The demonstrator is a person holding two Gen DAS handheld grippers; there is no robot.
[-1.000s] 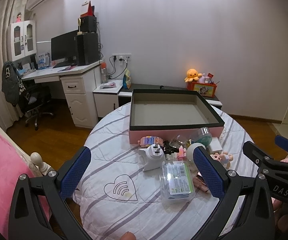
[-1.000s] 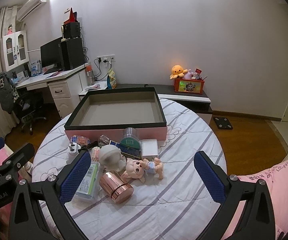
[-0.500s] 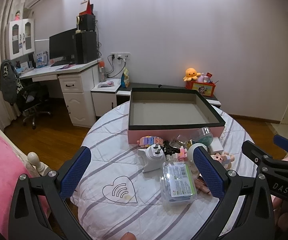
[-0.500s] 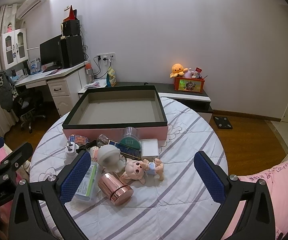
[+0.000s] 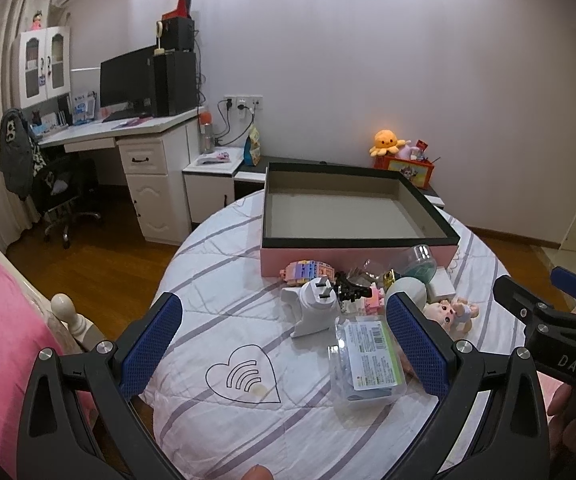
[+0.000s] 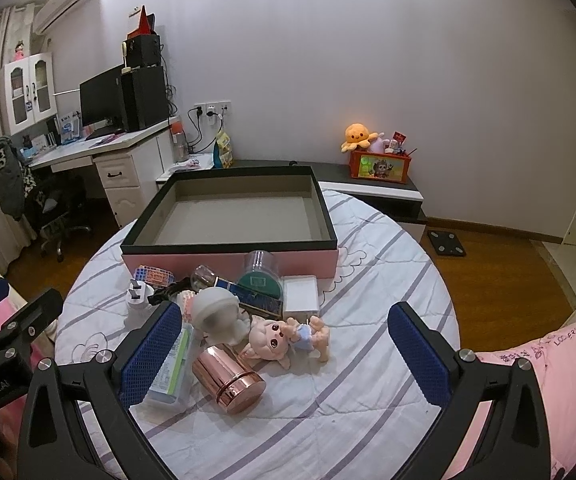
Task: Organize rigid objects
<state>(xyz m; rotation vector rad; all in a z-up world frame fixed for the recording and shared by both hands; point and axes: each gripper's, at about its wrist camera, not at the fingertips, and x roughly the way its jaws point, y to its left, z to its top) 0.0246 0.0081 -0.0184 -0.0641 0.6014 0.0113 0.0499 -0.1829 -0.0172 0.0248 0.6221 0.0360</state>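
Left hand-held gripper (image 5: 283, 344) nudged leftward; only right view shows copper canister (image 6: 229, 376).

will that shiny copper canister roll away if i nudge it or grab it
Probably. The rose-gold canister lies on its side on the quilted tablecloth, so a sideways nudge would likely roll it. Its polished metal looks slippery; grip across the body. It seems rigid, not fragile.

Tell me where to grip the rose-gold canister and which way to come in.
Grip the rose-gold canister across its smooth round body, coming down from above. It lies on its side on the quilt, lid end nearest the right gripper, so jaws should span its width.
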